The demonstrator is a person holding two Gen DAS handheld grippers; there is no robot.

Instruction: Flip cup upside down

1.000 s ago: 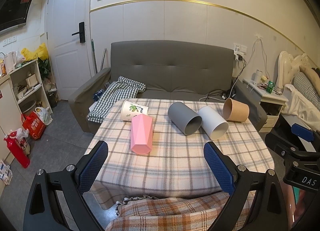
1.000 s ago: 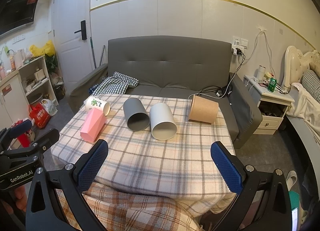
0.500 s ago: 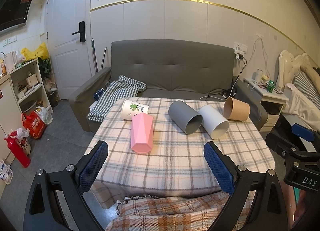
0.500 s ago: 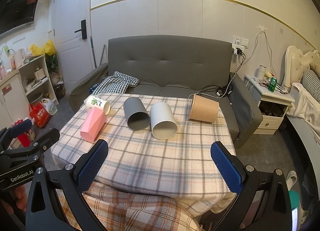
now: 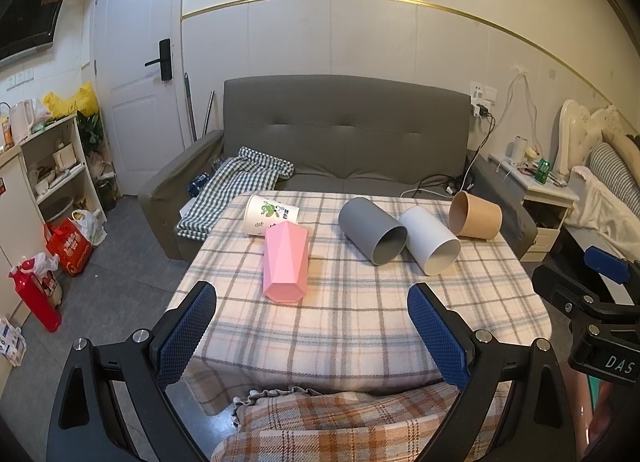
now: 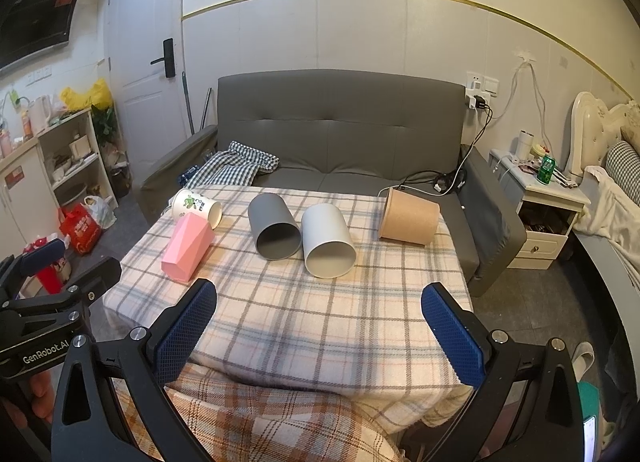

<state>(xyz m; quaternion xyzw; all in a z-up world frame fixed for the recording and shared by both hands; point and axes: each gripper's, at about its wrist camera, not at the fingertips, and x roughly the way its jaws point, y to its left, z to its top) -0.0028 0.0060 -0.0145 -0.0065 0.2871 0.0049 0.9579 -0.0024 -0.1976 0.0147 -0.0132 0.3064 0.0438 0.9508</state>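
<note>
Several cups lie on their sides on a plaid-covered table (image 5: 360, 322): a pink faceted cup (image 5: 286, 262) (image 6: 187, 244), a white printed paper cup (image 5: 270, 215) (image 6: 196, 207), a grey cup (image 5: 372, 229) (image 6: 274, 225), a white cup (image 5: 430, 240) (image 6: 328, 240) and a brown paper cup (image 5: 476, 219) (image 6: 410, 215). My left gripper (image 5: 312, 330) is open and empty above the table's near edge. My right gripper (image 6: 320, 334) is open and empty, also short of the cups.
A grey sofa (image 5: 344, 141) with a checked cloth (image 5: 240, 181) stands behind the table. Shelves (image 5: 52, 165) and bags stand at the left, a nightstand (image 6: 540, 201) and bed at the right. A plaid blanket (image 5: 340, 422) lies below the grippers.
Both views have shifted very slightly; the cups have not moved and both grippers stay open.
</note>
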